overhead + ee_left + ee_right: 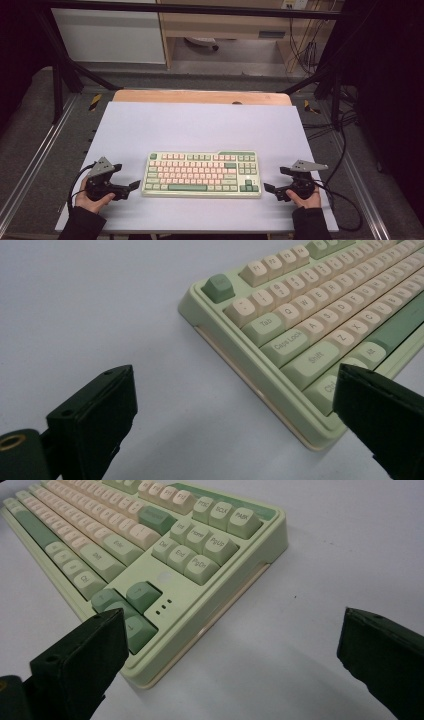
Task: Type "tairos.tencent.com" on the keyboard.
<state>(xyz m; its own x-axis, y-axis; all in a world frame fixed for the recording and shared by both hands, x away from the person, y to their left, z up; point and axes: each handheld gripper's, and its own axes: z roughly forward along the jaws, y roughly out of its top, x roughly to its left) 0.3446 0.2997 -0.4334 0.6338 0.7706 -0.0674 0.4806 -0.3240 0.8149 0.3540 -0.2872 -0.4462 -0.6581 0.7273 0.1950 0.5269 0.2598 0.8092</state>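
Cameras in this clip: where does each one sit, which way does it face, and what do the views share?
High view: above the person's side, looking forward and down on the table; both hands with the left tongs and right tongs show beside the keyboard.
Left gripper view: rides the left tongs, facing the keyboard's left end; its open black jaws show.
Right gripper view: rides the right tongs, facing the keyboard's right end; open jaws show.
Shared: all three show the keyboard.

White mat (200,125) covers the table; a wooden edge (200,96) is exposed at its far side. Grey floor (30,125) surrounds it, with black frame bars (200,8) overhead. Beyond: a white panel (107,35), wooden furniture (225,25), hanging cables (305,50).
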